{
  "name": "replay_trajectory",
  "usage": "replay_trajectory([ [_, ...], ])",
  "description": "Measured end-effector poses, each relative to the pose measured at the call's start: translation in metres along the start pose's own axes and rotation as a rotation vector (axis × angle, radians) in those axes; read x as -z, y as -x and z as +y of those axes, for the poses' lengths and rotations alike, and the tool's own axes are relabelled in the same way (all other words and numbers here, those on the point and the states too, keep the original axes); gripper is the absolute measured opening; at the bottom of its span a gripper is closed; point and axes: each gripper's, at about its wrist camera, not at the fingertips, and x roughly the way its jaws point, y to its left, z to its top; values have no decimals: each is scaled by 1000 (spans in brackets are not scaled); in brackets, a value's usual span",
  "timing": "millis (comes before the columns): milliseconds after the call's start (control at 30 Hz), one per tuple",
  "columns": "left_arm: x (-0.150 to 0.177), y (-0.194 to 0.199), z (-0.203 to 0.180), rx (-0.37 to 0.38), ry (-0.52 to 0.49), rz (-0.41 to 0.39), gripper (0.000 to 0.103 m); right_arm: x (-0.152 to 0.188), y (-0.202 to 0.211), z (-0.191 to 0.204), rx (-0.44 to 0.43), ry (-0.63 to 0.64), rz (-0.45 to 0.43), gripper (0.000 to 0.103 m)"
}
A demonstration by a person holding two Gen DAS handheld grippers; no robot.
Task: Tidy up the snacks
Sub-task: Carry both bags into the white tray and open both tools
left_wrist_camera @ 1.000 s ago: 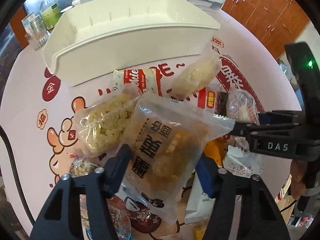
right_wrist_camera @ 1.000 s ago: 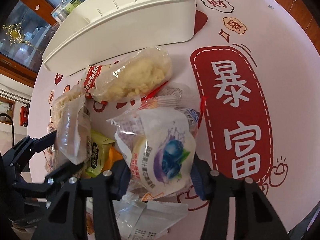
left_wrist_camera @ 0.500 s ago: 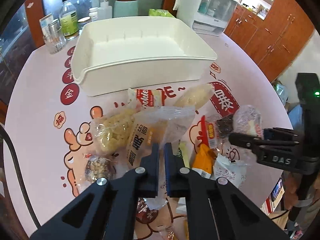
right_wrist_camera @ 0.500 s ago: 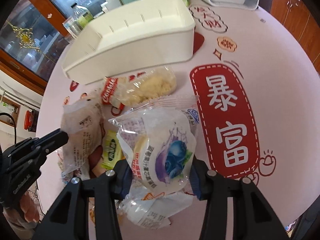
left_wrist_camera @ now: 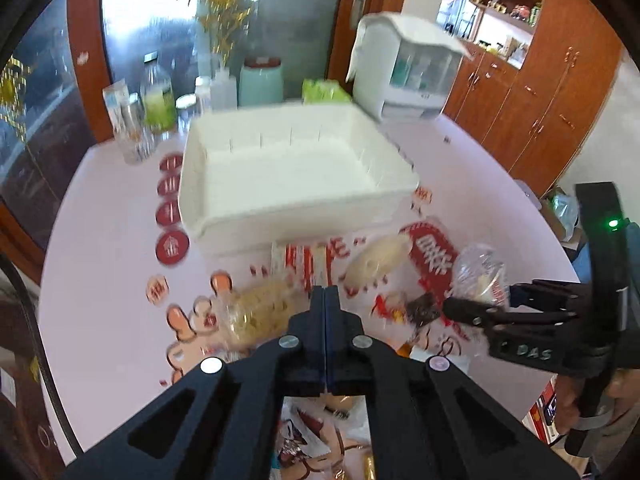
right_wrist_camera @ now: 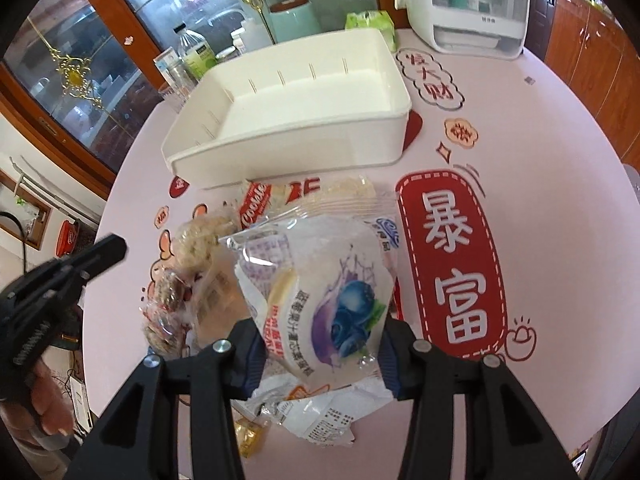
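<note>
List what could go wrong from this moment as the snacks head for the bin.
1. The right gripper pinches the blueberry packet only near its lower end; the slick wrapper could slip out before it reaches the white bin.
2. The left gripper is shut with nothing visible between its tips, so it may need another grasp.
3. Both grippers work close together over one pile and could bump.

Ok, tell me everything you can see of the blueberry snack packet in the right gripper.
The blueberry snack packet is a crinkly clear-and-white plastic wrapper printed with a blueberry, purple shading and red lettering, with a pale pastry showing inside. It stands roughly upright, clamped between the right gripper fingers, above the snack pile on the pink tablecloth, short of the white bin.
</note>
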Motion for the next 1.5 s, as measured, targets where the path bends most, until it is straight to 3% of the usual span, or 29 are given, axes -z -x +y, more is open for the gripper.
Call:
replay_trajectory([
  [133,-9,7,-12,33,-46,12,0,-12,11,3,-4,14,-38,46],
  [200,-6,-2,-19,40,-83,54,5,-14,15,4,-9,16,-47,46],
  [233,-3,-8,-22,40,-97,76,19,-14,15,3,-12,18,-45,46],
  [267,1,-14,-25,45,-113,97,45,-14,15,4,-14,19,-41,46],
  [300,6,-20,-27,45,-128,114,60,-13,13,3,-16,21,-36,46],
  [333,10,-24,-29,38,-143,118,86,-12,12,3,-17,21,-28,46],
  [367,16,-31,-31,27,-178,116,94,-11,10,2,-19,19,-19,46],
  [567,38,-75,-24,41,-253,228,94,-3,0,-8,-29,-1,20,46],
  [767,50,-115,-8,74,-245,333,94,-1,-7,-13,-27,-8,41,46],
  [900,54,-128,-6,138,-235,374,95,1,-12,-15,-26,-8,57,46],
  [1033,63,-145,-16,82,-293,428,94,2,-22,-16,-26,-5,84,46],
  [1100,68,-150,-18,41,-308,429,82,2,-26,-16,-24,-5,94,46],
  [1167,68,-148,-17,49,-290,421,69,3,-29,-16,-25,-2,100,46],
  [1267,63,-142,-10,59,-232,417,60,2,-32,-16,-26,1,105,46],
  [1500,42,-104,-2,44,-184,365,59,-11,-30,-11,-34,19,92,46],
])
